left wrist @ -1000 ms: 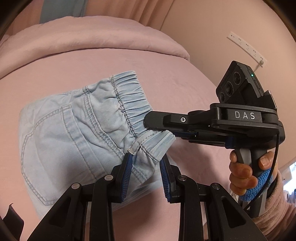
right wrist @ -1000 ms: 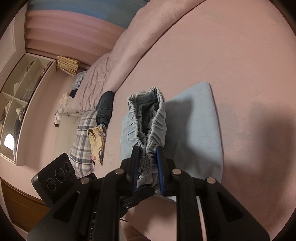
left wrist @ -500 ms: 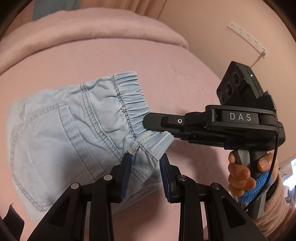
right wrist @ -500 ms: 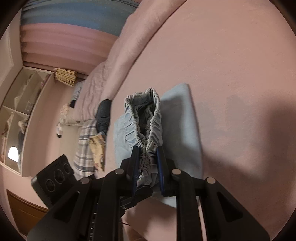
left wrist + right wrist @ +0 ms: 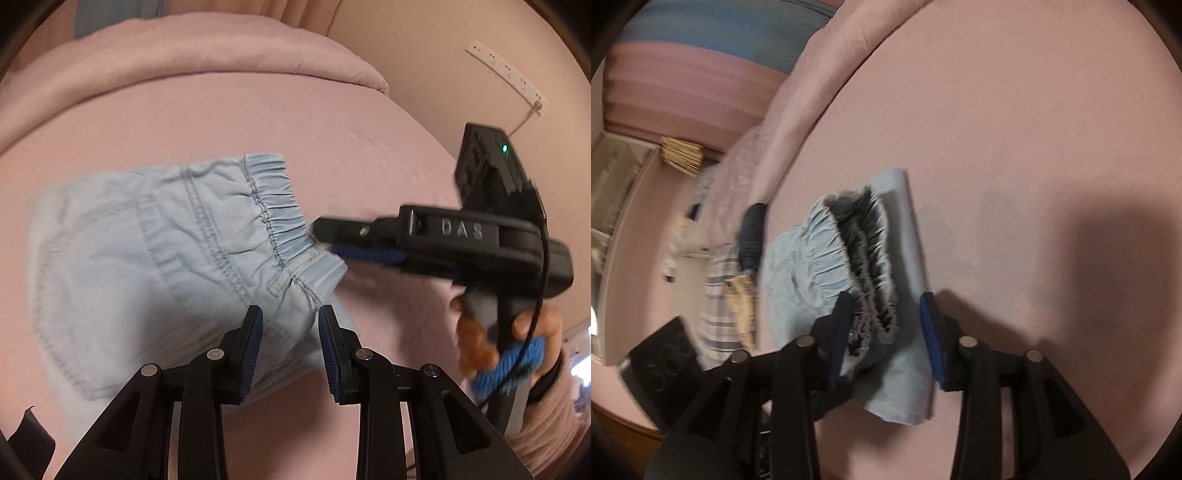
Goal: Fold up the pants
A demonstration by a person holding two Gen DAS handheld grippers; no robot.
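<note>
Pants [image 5: 155, 258], pale blue denim, lie folded on the pink bed [image 5: 295, 122] in the left wrist view, elastic waistband [image 5: 275, 206] toward the right and a back pocket showing at left. Left tongs [image 5: 290, 345] sit at the near edge of the pants with the blue pads spread; fabric lies in the gap between them, but neither pad presses on it. Right tongs [image 5: 325, 240] come in from the right, tips at the waistband corner; from this side view, blurred, the spacing of their fingers cannot be judged. A hand [image 5: 517, 343] in a pink sleeve grips their handle. A pink duvet [image 5: 207, 51] is bunched along the far side of the bed. A white power strip [image 5: 506, 72] is fixed on the wall at upper right.

Right wrist view: the pants [image 5: 831, 266] lie on the bed [image 5: 1015, 129] with the gathered waistband [image 5: 864, 240] facing the camera, its opening slightly parted. Right tongs [image 5: 888, 325] are spread wide; the waistband end lies between the pads, close to the left pad and apart from the right one. Part of the left tongs' body [image 5: 661, 365] shows at lower left. A dark garment [image 5: 751, 236] lies just beyond the pants at the bed's edge. Picture is motion-blurred; shelving at far left is indistinct.
</note>
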